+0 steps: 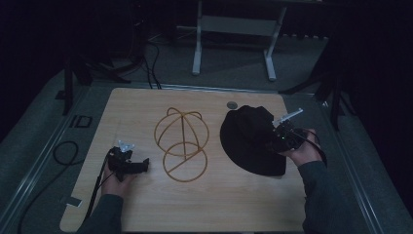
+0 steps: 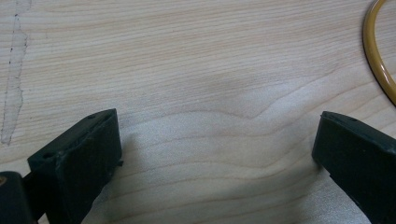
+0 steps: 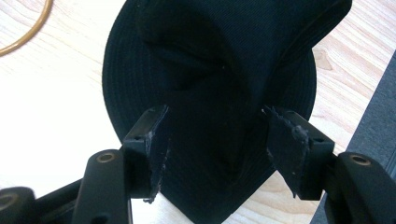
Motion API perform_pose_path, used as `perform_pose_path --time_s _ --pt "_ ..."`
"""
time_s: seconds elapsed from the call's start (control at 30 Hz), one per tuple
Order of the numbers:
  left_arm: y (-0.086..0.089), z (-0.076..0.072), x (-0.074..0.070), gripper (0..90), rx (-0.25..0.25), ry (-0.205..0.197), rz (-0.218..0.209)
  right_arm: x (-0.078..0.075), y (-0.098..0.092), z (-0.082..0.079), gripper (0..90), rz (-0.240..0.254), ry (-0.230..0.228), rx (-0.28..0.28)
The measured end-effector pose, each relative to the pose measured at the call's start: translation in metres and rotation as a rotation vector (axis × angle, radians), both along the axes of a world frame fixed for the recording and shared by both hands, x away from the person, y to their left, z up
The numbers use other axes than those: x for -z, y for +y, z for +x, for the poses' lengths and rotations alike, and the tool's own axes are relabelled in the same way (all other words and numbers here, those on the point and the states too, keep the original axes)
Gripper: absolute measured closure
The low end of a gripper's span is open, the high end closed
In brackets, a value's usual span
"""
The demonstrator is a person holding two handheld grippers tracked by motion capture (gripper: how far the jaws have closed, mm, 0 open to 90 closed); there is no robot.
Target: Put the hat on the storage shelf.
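Right gripper (image 3: pixel 217 140) has its jaws spread wide over the black hat (image 3: pixel 210 60), fabric between them but not pinched, while the left gripper (image 2: pixel 217 149) sits wide open over bare table (image 2: pixel 187 56).

Black hat (image 3: pixel 210 70) between wide-apart jaws.

hat (image 3: pixel 210 56): matt black woven cloth | table (image 2: pixel 196 60): pale smooth wood grain | wire frame (image 1: pixel 182 144): glossy yellow-brown

Black hat (image 1: pixel 251 139), mustard-yellow wire stand (image 1: pixel 181 141), pale wood table (image 1: pixel 219 204)

The hat's brim shows faint concentric stitching; the table has wavy light-brown grain; both grippers' jaws are black.
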State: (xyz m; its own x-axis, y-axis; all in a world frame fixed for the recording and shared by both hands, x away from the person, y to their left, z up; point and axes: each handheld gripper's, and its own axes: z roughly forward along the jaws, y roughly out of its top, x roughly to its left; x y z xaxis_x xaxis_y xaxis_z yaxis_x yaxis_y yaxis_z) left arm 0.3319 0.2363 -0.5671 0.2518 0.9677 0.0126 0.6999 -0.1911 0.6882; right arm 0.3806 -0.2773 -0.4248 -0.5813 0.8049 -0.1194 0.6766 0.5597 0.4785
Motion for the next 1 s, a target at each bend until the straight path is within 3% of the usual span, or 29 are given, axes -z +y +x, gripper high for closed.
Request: perform_pose_path --time_s 0.33,0.43,0.63,0.9,1.0 --pt "0.0 0.0 0.0 1.5 0.0 0.0 -0.001 0.001 0.005 0.017 38.9 -0.03 0.054 -0.016" --pt "0.0 0.0 0.0 1.6 -0.001 -0.001 -0.001 0.0 0.003 0.021 39.0 -0.002 0.075 -0.026" --pt "0.0 0.0 0.0 1.6 0.0 -0.001 -0.001 0.002 0.003 0.029 39.2 -0.015 0.109 -0.026" --pt "0.0 0.0 0.0 1.5 -0.001 -0.001 -0.001 0.004 0.006 0.04 41.7 -0.015 0.145 -0.035" --pt "0.0 0.0 0.0 1.6 -0.001 -0.001 -0.002 0.004 0.008 0.045 45.6 -0.025 0.18 -0.048"
